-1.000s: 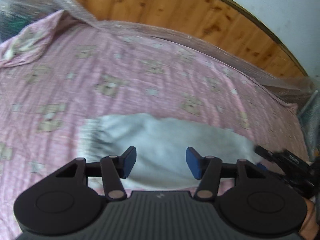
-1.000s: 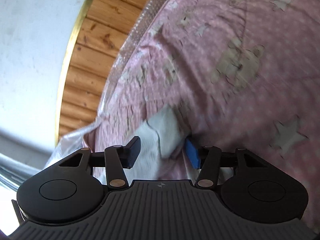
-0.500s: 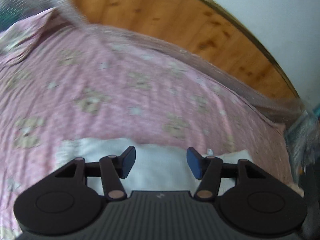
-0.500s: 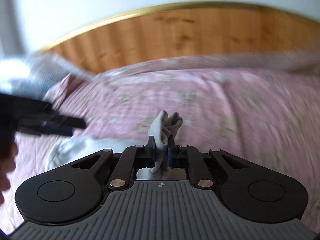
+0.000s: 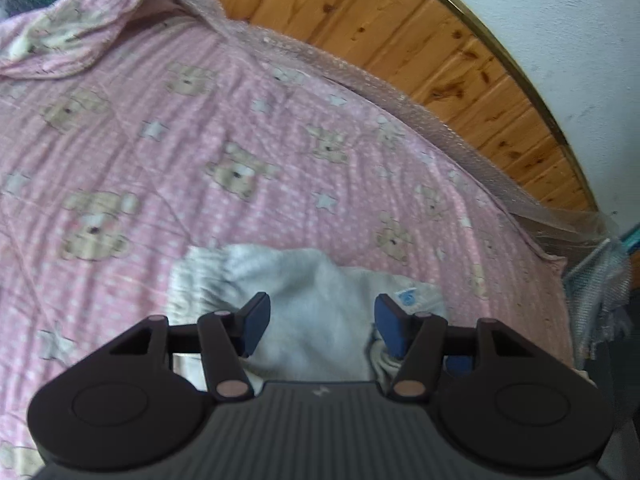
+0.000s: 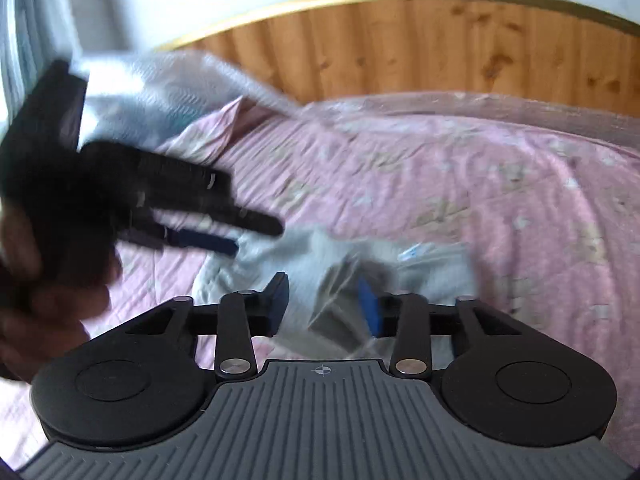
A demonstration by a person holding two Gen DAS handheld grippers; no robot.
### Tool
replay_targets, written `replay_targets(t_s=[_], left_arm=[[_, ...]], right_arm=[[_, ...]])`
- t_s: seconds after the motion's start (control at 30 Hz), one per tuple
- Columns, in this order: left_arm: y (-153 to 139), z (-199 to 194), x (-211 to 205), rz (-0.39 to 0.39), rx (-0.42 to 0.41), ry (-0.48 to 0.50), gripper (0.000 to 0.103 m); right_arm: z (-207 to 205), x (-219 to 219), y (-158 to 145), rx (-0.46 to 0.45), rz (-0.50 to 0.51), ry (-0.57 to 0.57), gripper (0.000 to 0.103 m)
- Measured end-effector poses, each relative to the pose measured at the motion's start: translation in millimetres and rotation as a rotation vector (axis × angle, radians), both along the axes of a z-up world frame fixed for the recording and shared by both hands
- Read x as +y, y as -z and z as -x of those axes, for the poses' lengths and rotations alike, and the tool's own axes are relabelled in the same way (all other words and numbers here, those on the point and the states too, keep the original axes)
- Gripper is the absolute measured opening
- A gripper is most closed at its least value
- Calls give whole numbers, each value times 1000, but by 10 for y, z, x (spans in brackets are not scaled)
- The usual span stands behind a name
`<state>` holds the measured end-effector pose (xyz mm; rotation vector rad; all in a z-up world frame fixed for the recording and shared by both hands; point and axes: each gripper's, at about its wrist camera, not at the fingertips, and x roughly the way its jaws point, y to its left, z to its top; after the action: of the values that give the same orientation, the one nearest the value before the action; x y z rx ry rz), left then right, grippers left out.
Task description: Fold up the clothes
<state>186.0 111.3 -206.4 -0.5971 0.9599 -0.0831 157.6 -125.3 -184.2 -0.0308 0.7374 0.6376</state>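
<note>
The right gripper [image 6: 323, 304] has let go: half a second ago its jaws were clenched on a raised bunch of cloth, and now they stand released, blue pads wide apart, with the pale grey soft knit garment [image 6: 352, 264] lying loose and blurred between and beyond them. The left gripper [image 5: 320, 320] also hangs with jaws spread and empty, low over the same garment [image 5: 304, 280], which sits in a rumpled heap at lower centre of its frame. Outward lies the pink bear-and-star printed bedspread [image 5: 200, 140], then the pine plank headboard [image 5: 400, 40] at upper right. I judge one fold has just been dropped in place and a fresh grasp comes next
</note>
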Motion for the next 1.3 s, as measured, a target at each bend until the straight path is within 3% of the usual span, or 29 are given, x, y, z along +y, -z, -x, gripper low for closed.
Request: replay_targets(t_s=[0.03, 0.13, 0.23, 0.3, 0.33, 0.4, 0.47, 0.53, 0.6, 0.7, 0.77, 0.83, 0.9, 0.97, 1.07, 1.13, 1.17, 1.23, 1.3], left_arm=[[32, -24, -37, 8, 4, 9, 59], [141, -126, -162, 25, 10, 47, 59], [268, -237, -321, -5, 40, 100, 58], [316, -272, -409, -48, 42, 131, 58], [326, -279, -441, -73, 34, 143, 57], [347, -276, -501, -117, 19, 156, 56], [364, -245, -575, -174, -2, 169, 53], [377, -206, -636, -207, -20, 182, 53], [362, -177, -633, -203, -14, 183, 52], [179, -16, -465, -136, -2, 148, 51], [-31, 169, -218, -112, -43, 84, 63], [-172, 390, 82, -114, -72, -18, 76], [-103, 504, 391, -96, -19, -125, 78], [77, 543, 623, -35, 44, -210, 77], [263, 484, 662, 41, 56, -222, 77], [295, 417, 552, -3, 41, -195, 75], [305, 385, 495, -30, 33, -182, 71], [339, 349, 420, -56, 38, -170, 24], [353, 352, 384, -63, 40, -174, 20]], right_arm=[[-67, -21, 31, 20, 10, 19, 13], [-273, -7, 314, 92, 35, 36, 12], [-364, -55, 592, 112, -15, 18, 10], [-404, -114, 544, 137, -29, 27, 10], [-408, -156, 490, 147, -40, 39, 18], [-289, -225, 371, 115, -48, 51, 21], [-239, -246, 442, 122, -4, 51, 21], [-183, -258, 564, 96, 17, 37, 13], [-177, -236, 576, 63, 38, 9, 13], [-248, -193, 500, 94, 61, 0, 14], [-289, -158, 377, 110, 76, 4, 24], [-205, -68, 161, 38, 53, -12, 47], [-126, 59, 7, -24, 33, -43, 59], [-138, 177, 54, -15, 54, -32, 57], [-158, 356, 124, -2, 85, -15, 40], [-183, 458, 180, 12, 106, -3, 21], [-222, 467, 236, 29, 114, 1, 19], [-285, 482, 368, 68, 127, -18, 15], [-369, 460, 518, 99, 132, -33, 8]])
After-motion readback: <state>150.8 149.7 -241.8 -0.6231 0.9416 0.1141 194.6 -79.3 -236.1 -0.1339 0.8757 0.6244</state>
